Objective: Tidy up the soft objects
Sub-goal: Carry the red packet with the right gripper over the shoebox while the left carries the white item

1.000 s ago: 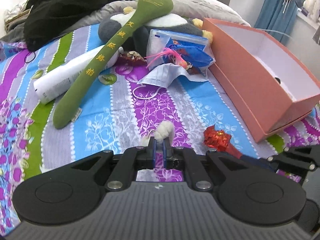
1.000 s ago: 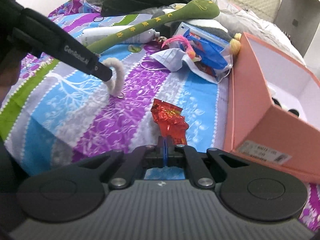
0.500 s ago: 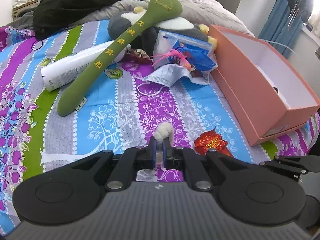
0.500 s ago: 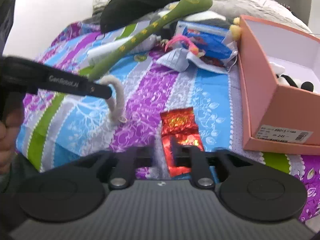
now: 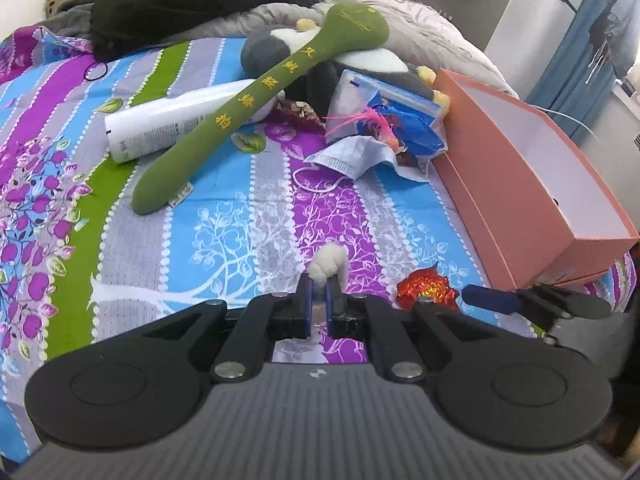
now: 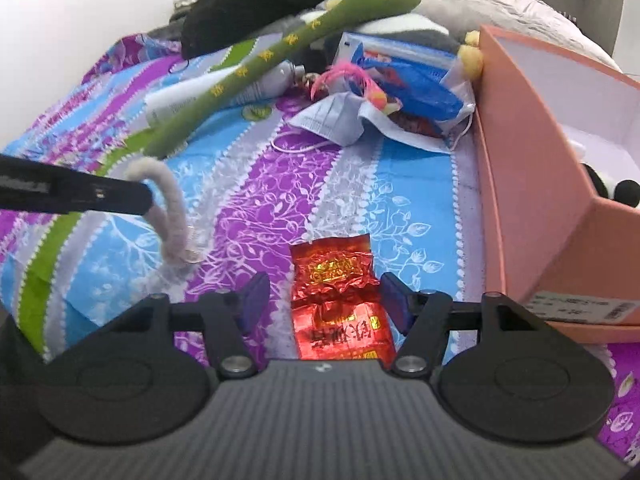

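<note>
Gripping a fuzzy loop (image 5: 330, 262), the left claw (image 5: 318, 292) neighbours the spread right claw (image 6: 324, 300) straddling a red packet (image 6: 334, 292).

Right gripper (image 6: 324, 300) jaws spread wide, red foil packet (image 6: 336, 300) lying flat on the bedsheet (image 6: 248, 200) between them, not touched. Left gripper (image 6: 144, 200) comes in from the packet's left, pinching a white fluffy loop (image 6: 172, 216) whose lower end meets the sheet. Pink box (image 6: 532, 208) sits just right of the packet. Face mask (image 6: 332, 120) lies beyond the packet; green plush stick (image 6: 280, 48) beyond-left.
</note>
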`<state>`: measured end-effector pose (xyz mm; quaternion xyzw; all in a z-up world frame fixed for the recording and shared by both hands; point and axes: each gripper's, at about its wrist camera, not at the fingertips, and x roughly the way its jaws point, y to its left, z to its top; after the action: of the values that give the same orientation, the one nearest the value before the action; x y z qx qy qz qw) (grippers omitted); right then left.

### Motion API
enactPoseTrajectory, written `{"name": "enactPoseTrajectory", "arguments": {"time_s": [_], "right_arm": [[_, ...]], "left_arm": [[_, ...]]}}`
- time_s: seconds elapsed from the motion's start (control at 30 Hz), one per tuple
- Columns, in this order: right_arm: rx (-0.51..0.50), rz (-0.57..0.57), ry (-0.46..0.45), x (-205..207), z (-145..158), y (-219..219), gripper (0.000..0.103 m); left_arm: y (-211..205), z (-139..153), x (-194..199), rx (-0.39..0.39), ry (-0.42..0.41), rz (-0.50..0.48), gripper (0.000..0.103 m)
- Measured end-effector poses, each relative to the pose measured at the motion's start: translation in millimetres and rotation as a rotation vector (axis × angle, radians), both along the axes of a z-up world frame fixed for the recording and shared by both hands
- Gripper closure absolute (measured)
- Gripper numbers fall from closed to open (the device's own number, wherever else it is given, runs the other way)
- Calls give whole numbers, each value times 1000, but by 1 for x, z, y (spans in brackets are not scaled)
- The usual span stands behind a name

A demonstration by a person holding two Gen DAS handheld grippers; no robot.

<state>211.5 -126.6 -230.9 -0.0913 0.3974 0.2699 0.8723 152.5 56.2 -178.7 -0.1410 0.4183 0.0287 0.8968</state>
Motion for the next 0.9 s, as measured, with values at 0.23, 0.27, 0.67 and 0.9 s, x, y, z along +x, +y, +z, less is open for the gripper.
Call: {"name": "enactPoseTrajectory", "arguments": {"time_s": [0.23, 0.27, 0.67, 0.9], "right_arm": [[-36, -21, -10, 11, -8, 5, 40], [-43, -30, -9, 13, -9, 4, 40], [26, -47, 12, 12, 5, -6, 48], [80, -57, -89, 4, 62, -12, 48]], "left_arm": [[-3, -1, -2, -18, 11, 10, 95], [-3, 0, -2, -22, 9, 9, 95], [-11, 16, 7, -29, 1, -27, 95], [-15, 40, 18, -46, -16, -59, 95]]}}
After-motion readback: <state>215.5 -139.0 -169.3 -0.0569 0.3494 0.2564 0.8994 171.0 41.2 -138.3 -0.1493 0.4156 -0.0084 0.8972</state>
